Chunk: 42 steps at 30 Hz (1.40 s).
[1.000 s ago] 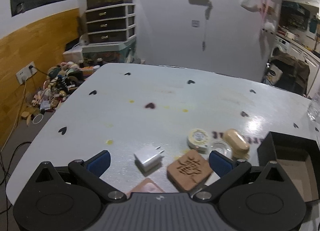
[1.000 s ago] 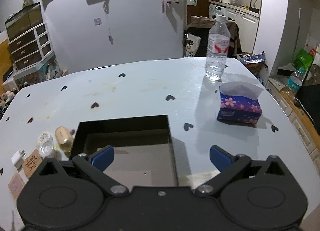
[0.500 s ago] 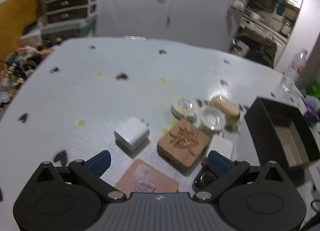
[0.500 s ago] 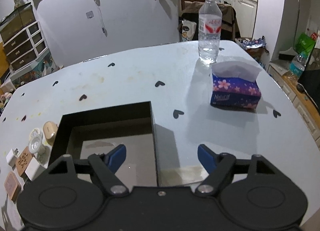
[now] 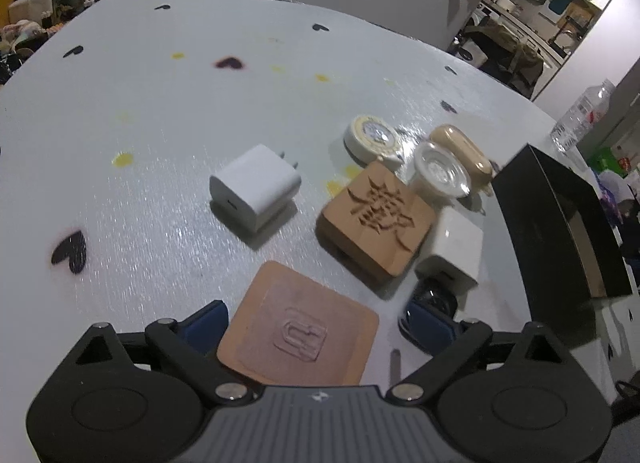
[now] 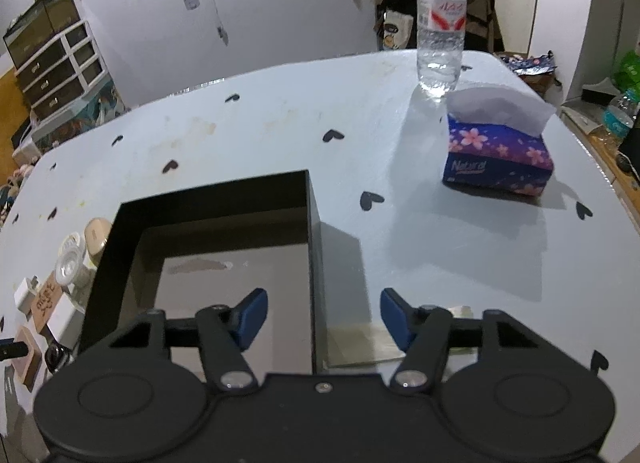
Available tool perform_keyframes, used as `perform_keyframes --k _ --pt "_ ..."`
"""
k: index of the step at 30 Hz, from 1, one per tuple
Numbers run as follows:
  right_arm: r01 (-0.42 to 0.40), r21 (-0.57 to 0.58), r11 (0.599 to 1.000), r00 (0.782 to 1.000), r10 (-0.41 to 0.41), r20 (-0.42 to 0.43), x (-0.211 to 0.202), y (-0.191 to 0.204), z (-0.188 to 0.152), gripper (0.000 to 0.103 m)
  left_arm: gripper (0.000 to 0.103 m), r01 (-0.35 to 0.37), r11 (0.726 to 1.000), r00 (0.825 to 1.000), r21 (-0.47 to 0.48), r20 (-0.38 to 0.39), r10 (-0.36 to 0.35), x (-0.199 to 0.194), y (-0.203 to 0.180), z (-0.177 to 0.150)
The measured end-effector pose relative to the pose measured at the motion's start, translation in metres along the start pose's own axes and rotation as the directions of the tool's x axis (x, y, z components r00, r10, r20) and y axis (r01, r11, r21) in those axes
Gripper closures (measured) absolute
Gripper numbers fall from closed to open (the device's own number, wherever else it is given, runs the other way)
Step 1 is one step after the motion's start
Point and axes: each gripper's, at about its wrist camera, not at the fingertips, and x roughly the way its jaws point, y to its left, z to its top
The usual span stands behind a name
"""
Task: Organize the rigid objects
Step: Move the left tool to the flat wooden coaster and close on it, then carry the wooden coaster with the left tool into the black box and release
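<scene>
Left wrist view: my left gripper (image 5: 316, 327) was spread wide around the pink coaster (image 5: 298, 333), not pinching it. Right gripper (image 6: 323, 317) hung open straddling the black box's (image 6: 314, 247) right wall.

Surface: a pale table (image 5: 168, 111) printed with dark hearts is being used as support.
Left cluster: white charger (image 5: 256, 187), carved wooden block (image 5: 376, 223), tan pad (image 5: 300, 333), round tin (image 5: 372, 137), clear lid (image 5: 440, 175), beige case (image 5: 464, 151), white cube (image 5: 452, 255).
Centre: black box (image 6: 216, 263).
Right: water bottle (image 6: 440, 27), tissue pack (image 6: 498, 151).
</scene>
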Motion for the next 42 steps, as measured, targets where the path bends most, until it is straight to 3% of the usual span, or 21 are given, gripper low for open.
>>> perform_keyframes --k 4,6,9,15,23,28,31,36,42 --pt "-0.012 -0.006 1.0 0.999 0.012 -0.04 0.012 -0.001 0.002 0.059 0.009 0.034 0.999 0.999 0.008 -0.026 -0.034 -0.006 -0.007 -0.013" --pt "-0.014 -0.012 1.0 0.998 0.013 -0.055 0.017 0.0 0.003 0.072 0.009 0.045 0.999 0.998 0.016 -0.038 -0.044 -0.008 -0.013 -0.019" --pt "-0.016 -0.029 0.999 0.997 0.014 -0.077 0.022 0.002 0.003 0.08 0.009 0.051 0.998 0.997 0.042 -0.061 -0.048 -0.008 -0.024 -0.026" --pt "-0.011 -0.067 0.998 0.994 0.004 -0.11 0.028 0.009 0.003 0.097 0.01 -0.009 0.998 0.995 0.066 -0.095 0.015 -0.005 -0.043 -0.028" --pt "0.017 -0.086 0.996 0.992 -0.027 -0.12 0.028 0.014 0.004 0.099 0.015 -0.156 0.983 0.982 -0.092 -0.122 0.144 0.007 -0.048 -0.008" --pt "0.028 -0.087 0.996 0.992 -0.039 -0.124 0.027 0.016 0.004 0.1 0.013 -0.295 0.952 0.949 -0.085 -0.141 0.281 0.016 -0.057 0.0" --pt "0.029 -0.085 0.996 0.992 -0.039 -0.123 0.027 0.015 0.004 0.1 0.014 -0.316 0.942 0.944 -0.112 -0.14 0.3 0.017 -0.056 0.003" --pt "0.026 -0.08 0.996 0.992 -0.036 -0.123 0.026 0.014 0.004 0.1 0.02 -0.328 0.943 0.936 -0.052 -0.153 0.317 0.014 -0.058 -0.001" --pt "0.024 -0.078 0.997 0.992 -0.034 -0.122 0.026 0.014 0.003 0.099 0.025 -0.36 0.931 0.926 -0.061 -0.148 0.348 0.007 -0.044 -0.007"
